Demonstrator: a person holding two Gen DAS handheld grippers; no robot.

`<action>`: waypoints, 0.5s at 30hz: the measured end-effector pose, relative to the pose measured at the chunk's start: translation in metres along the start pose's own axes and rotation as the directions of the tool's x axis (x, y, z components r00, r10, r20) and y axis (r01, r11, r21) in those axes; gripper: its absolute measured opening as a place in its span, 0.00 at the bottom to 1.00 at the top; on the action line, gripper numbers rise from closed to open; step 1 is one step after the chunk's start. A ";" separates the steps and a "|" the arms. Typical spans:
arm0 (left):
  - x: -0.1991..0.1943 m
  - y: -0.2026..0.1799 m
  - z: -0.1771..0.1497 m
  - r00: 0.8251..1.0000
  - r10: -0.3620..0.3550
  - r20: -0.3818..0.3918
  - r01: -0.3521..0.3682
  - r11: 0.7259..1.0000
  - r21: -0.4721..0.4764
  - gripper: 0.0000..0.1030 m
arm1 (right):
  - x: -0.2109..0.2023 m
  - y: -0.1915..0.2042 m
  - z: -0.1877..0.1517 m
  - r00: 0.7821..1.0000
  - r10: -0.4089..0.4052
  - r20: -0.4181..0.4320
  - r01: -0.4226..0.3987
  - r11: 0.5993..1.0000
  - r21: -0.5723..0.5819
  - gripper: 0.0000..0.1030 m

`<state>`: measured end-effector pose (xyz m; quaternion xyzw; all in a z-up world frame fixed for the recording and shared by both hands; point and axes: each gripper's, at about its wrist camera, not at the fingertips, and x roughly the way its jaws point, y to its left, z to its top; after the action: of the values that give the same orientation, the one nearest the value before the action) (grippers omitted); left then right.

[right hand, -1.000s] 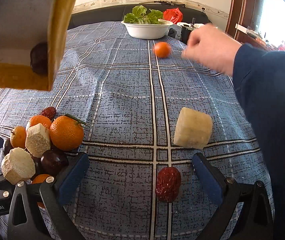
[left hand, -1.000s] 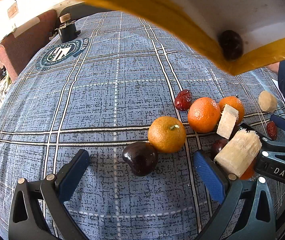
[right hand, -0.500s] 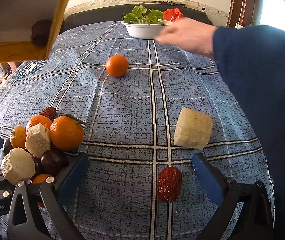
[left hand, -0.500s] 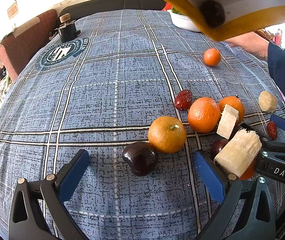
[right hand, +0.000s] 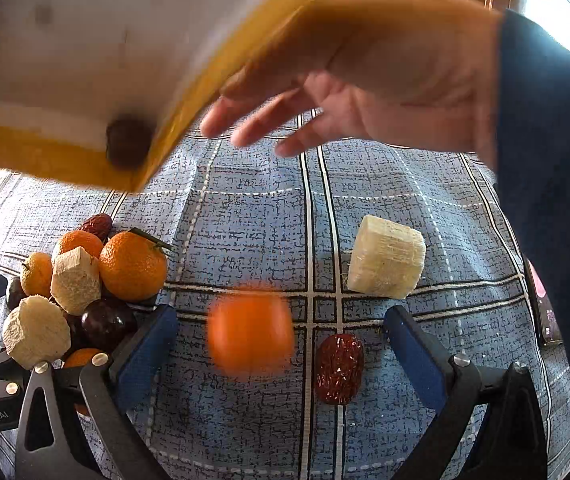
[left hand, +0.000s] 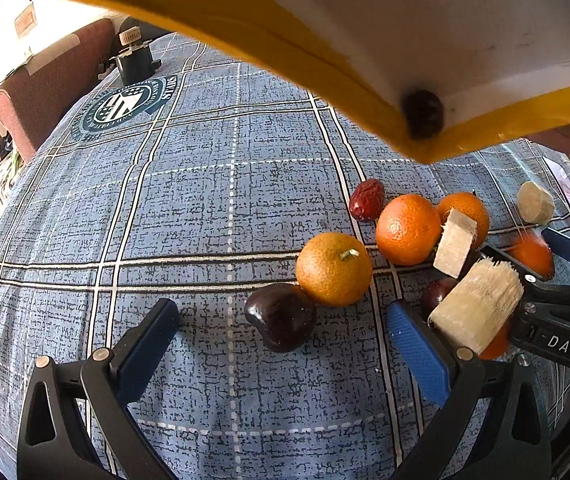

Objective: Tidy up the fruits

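The right gripper [right hand: 281,354] is sitting with jaws spread and empty; a blurred orange [right hand: 251,330] is lying between them, the upright date [right hand: 339,369] at its three o'clock; left gripper [left hand: 283,354], nearer the dark plum [left hand: 281,316], likewise gaping.

1. On the tabletop [left hand: 189,208], a plum [left hand: 281,316] lies between the fingers of the left gripper [left hand: 281,344], nearer the right one; a mandarin [left hand: 333,269] touches it just behind and to the right.
2. Further right a cluster: a second mandarin [left hand: 408,229], a jujube [left hand: 367,200] behind it, a sugarcane piece [left hand: 456,243] leaning on a third mandarin [left hand: 465,210]; a bigger cane chunk [left hand: 477,312] sits nearest, by the right finger.
3. In the right wrist view, a blurred orange [right hand: 251,338] and a date [right hand: 339,369] lie side by side between the fingers of the right gripper [right hand: 281,344]; a cane block [right hand: 385,258] lies behind the date, to the right.
4. A tilted tray [right hand: 65,40] hangs above the cluster, a small fruit [right hand: 129,142] in its lowest corner; a bare hand [right hand: 365,80] is just right of it.
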<state>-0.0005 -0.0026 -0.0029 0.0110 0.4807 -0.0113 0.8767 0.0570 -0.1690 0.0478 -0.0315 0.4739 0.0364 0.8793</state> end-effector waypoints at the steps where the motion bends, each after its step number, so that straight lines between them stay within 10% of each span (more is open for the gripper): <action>1: 0.000 0.000 0.000 1.000 0.000 0.000 0.000 1.000 0.000 1.00 | 0.000 0.000 0.000 1.000 0.000 0.000 0.000 1.000 0.000 1.00; 15: 0.000 0.000 0.000 1.000 0.000 0.000 0.000 1.000 0.000 1.00 | -0.001 0.001 0.001 1.000 -0.001 0.000 0.001 1.000 0.000 1.00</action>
<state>-0.0002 -0.0026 -0.0030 0.0109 0.4809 -0.0114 0.8766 0.0576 -0.1681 0.0488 -0.0317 0.4739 0.0361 0.8792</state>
